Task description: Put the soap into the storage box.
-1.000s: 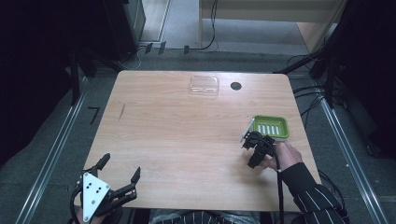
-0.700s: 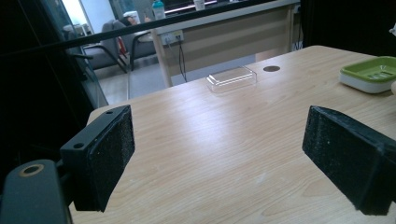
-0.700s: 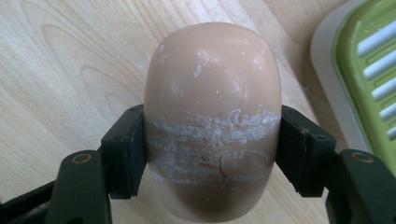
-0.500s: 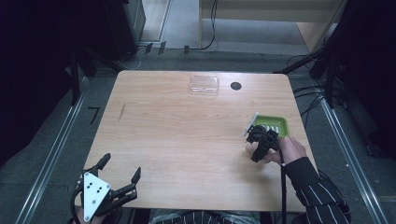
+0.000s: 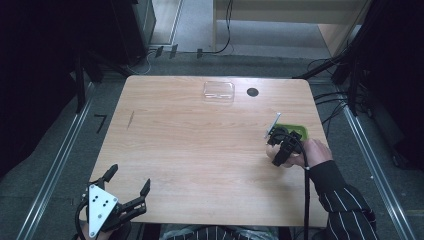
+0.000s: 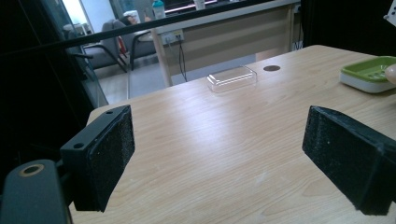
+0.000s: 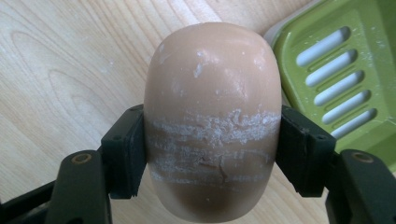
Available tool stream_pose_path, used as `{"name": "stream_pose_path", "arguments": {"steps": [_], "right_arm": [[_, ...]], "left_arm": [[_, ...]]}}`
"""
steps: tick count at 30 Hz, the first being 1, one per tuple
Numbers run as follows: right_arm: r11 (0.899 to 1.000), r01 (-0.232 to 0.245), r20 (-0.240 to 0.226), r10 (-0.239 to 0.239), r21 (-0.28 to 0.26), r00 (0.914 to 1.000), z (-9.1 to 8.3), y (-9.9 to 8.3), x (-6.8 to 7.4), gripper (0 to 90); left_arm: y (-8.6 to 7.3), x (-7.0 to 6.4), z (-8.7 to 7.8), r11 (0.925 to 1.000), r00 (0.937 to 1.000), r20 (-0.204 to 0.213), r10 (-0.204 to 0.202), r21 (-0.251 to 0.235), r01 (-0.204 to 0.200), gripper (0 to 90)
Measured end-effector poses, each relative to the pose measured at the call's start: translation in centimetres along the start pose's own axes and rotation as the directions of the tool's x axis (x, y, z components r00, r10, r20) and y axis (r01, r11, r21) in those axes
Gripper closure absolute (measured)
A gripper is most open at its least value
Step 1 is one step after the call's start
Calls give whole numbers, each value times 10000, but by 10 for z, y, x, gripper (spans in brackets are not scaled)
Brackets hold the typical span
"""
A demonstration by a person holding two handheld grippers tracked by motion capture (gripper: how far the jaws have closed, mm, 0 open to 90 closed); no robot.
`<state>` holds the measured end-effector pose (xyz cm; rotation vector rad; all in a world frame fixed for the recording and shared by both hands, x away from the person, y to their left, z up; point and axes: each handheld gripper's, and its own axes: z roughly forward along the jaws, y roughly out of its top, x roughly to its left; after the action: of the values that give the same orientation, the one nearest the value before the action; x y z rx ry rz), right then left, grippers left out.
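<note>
A peach-coloured oval soap bar (image 7: 212,116), scuffed white across its middle, sits between the jaws of my right gripper (image 7: 212,154), which is shut on it. Just beyond it to the right lies a green slotted soap dish (image 7: 345,74). In the high view my right gripper (image 5: 280,150) hovers at the table's right side, touching the near-left edge of the soap dish (image 5: 296,131). My left gripper (image 5: 131,181) rests open at the table's near-left corner, with its black foam pads (image 6: 114,154) wide apart and nothing between them.
A clear plastic lid (image 5: 218,91) lies at the far middle of the wooden table (image 5: 200,150), with a dark round hole (image 5: 252,92) beside it. A black cable (image 5: 306,200) trails from the right gripper along a striped sleeve (image 5: 345,205).
My right gripper has moved with the soap away from the person and slightly right, up to the soap dish's edge. The left gripper has not moved.
</note>
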<state>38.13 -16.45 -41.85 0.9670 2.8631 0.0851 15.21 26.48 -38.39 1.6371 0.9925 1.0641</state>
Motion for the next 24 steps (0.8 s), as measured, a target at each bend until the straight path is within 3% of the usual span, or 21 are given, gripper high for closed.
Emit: {"name": "stream_pose_path", "arguments": {"steps": [24], "right_arm": [[9989, 359, 12, -359, -292, 9994, -11, -1, -27, 340]], "left_arm": [[0, 0, 0, 10000, 10000, -29, 11, 31, -11, 96]]}}
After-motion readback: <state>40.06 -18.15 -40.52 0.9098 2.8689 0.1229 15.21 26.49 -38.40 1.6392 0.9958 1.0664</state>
